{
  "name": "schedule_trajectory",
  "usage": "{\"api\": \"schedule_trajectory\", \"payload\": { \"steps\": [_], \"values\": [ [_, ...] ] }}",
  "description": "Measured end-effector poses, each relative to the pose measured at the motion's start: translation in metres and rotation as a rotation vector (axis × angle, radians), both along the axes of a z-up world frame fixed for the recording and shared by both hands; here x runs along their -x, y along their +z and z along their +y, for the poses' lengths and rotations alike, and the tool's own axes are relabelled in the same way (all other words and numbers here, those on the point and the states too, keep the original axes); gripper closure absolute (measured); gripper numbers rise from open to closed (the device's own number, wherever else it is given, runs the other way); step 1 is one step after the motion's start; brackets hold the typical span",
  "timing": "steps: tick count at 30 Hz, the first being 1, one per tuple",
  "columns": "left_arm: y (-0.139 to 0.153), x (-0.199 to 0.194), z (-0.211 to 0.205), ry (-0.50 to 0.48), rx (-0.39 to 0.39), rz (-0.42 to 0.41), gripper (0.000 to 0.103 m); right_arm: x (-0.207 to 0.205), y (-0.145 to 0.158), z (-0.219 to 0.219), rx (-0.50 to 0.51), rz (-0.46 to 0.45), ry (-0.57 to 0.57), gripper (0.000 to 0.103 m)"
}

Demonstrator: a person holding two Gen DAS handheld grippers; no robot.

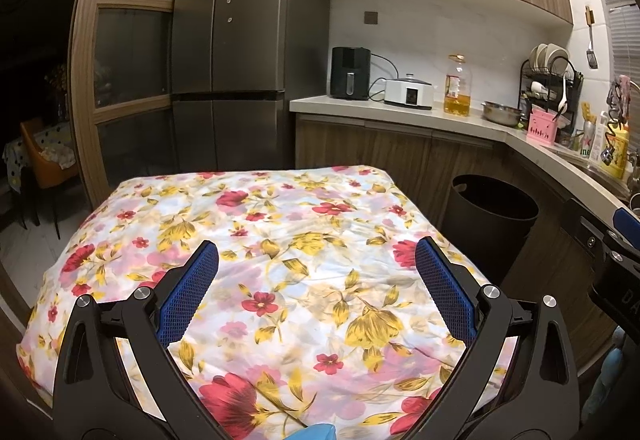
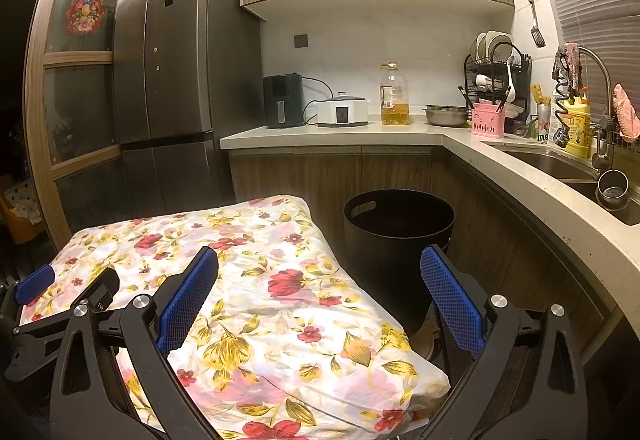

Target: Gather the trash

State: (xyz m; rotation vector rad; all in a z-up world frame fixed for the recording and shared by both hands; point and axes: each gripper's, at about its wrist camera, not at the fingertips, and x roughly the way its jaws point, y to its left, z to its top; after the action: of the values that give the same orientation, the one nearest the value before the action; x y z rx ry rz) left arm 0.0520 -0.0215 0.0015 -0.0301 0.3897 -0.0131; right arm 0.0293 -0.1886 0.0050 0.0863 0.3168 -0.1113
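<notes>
Left gripper (image 1: 316,260) hovers over the desk (image 1: 280,232), which is covered by a floral cloth printed with red and yellow flowers. Jaws spread wide, nothing between the blue pads. Right gripper (image 2: 320,268) is held over the desk's right edge (image 2: 280,280), partly above the gap beside it. Jaws likewise wide, holding nothing. The left gripper also shows at the lower left of the right wrist view, and part of the right gripper shows at the right edge of the left wrist view.

Task item: no loose trash can be made out on the cloth in either view. The black trash bin (image 2: 398,240) stands on the floor just beside the right side of the desk, against the lower cabinets. Rim open, a handle cut-out visible near the top; the interior is too dark to read.

Surroundings: a dark refrigerator (image 1: 232,52) stands behind the desk, with a wood-framed glass door to its left. The kitchen worktop (image 2: 340,134) carries a black air fryer (image 2: 282,100), a white cooker (image 2: 342,111), an oil bottle (image 2: 394,96), a steel bowl (image 2: 446,115), a pink utensil holder (image 2: 487,122) and a dish rack (image 2: 496,76) with plates. A sink (image 2: 560,164) with a spring faucet sits at the right. Wood wall cabinets hang above.
</notes>
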Motion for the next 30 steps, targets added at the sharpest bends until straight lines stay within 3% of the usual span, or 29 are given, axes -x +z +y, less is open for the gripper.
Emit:
{"api": "schedule_trajectory", "payload": {
  "steps": [30],
  "values": [
    [-0.0002, 0.0004, -0.0004, 0.001, 0.001, 0.000, 0.006, -0.0014, 0.0039, 0.0009, 0.000, -0.002, -0.002, 0.006]
  ]
}}
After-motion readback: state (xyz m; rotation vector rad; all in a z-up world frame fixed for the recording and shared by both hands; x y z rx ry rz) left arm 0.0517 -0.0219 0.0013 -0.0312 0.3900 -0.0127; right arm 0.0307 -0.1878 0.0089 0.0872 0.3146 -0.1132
